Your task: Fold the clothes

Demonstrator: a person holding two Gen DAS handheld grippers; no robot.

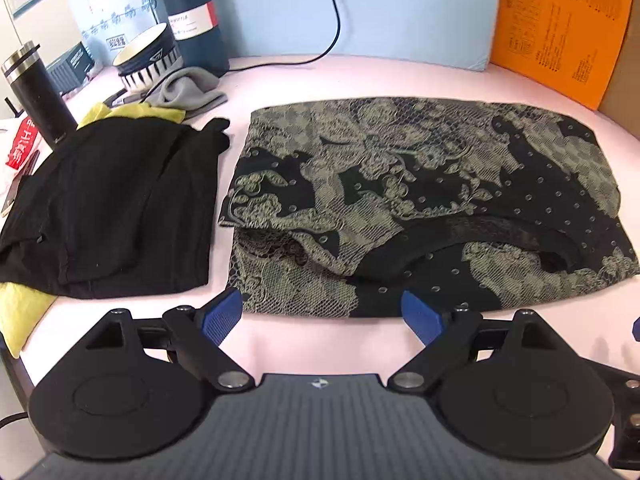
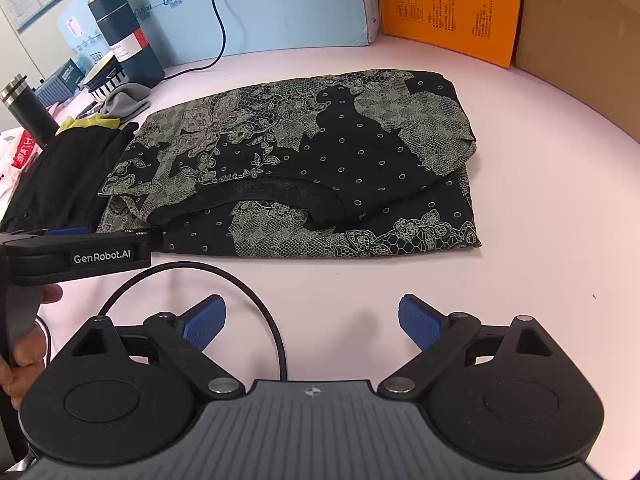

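Both pairs of blue fingers stand wide apart and hold nothing. On the left gripper (image 1: 322, 312) the fingertips (image 1: 224, 312) are at the near edge of the folded patterned garment (image 1: 420, 200), and from this view I cannot tell if they touch the cloth or only hover over it. The right gripper (image 2: 310, 320) is over the bare pink table (image 2: 540, 260), a little nearer than the same garment (image 2: 304, 168), with a clear gap between.

One patterned garment lies flat in the middle of the table, folded into a rough rectangle. Its long axis runs left to right, and the dark collar curve is on the near half. Left of it, just beside, lies one folded black garment (image 1: 108, 208), with yellow cloth (image 1: 24, 320) showing under it. Farther left stands one black flask (image 1: 36, 92).
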